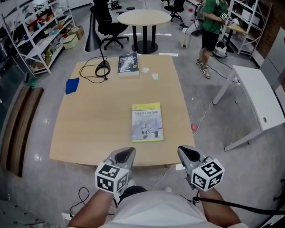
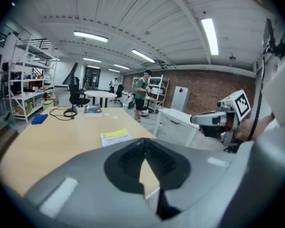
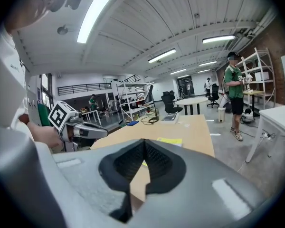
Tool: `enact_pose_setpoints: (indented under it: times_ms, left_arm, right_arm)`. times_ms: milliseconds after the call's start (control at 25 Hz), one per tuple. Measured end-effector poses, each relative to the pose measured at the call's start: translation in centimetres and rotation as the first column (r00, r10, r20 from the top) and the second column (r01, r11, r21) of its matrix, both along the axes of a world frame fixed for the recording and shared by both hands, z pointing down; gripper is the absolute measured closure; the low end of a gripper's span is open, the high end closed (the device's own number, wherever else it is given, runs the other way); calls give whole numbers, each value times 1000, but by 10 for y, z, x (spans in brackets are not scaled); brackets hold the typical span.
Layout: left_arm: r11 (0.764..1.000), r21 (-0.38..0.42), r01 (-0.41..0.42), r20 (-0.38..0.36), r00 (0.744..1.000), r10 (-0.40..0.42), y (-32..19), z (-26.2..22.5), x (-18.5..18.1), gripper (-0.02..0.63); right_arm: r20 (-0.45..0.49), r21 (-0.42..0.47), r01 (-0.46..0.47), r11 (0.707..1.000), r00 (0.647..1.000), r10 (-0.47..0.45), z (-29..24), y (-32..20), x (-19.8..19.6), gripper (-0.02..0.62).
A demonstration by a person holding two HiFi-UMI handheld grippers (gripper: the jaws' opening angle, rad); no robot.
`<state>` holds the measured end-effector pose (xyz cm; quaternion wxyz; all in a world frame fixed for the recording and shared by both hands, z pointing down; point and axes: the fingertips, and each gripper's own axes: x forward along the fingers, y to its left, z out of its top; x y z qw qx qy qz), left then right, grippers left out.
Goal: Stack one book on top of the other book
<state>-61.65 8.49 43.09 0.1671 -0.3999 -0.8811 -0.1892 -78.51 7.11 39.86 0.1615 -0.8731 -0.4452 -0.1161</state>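
Hovering at the bottom of the head view, the left gripper [image 1: 127, 154] and right gripper [image 1: 184, 152] are both clenched on nothing, just short of the near edge of the tabletop [image 1: 95, 122]. The yellow book [image 1: 147, 121] lies flat mid-frame; the dark book [image 1: 128, 63] lies well apart, toward the upper middle. Flat books offer little edge, so unopened jaws would probably just shove one along. The dark book sits beside a lamp [image 1: 93, 38] and its cable, which a reach could snag.
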Motion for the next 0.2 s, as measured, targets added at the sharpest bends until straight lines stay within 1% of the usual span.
enact_pose_setpoints:
  times_ms: [80, 200]
  left_arm:
    - [1000, 4, -2, -6, 1000, 2, 1, 0, 0, 601]
    - [1000, 10, -3, -10, 1000, 3, 1, -1, -2, 601]
  right_arm:
    - [15, 2, 0, 1000, 1000, 0, 1, -1, 0, 594]
    - [15, 14, -1, 1000, 1000, 0, 2, -1, -2, 594]
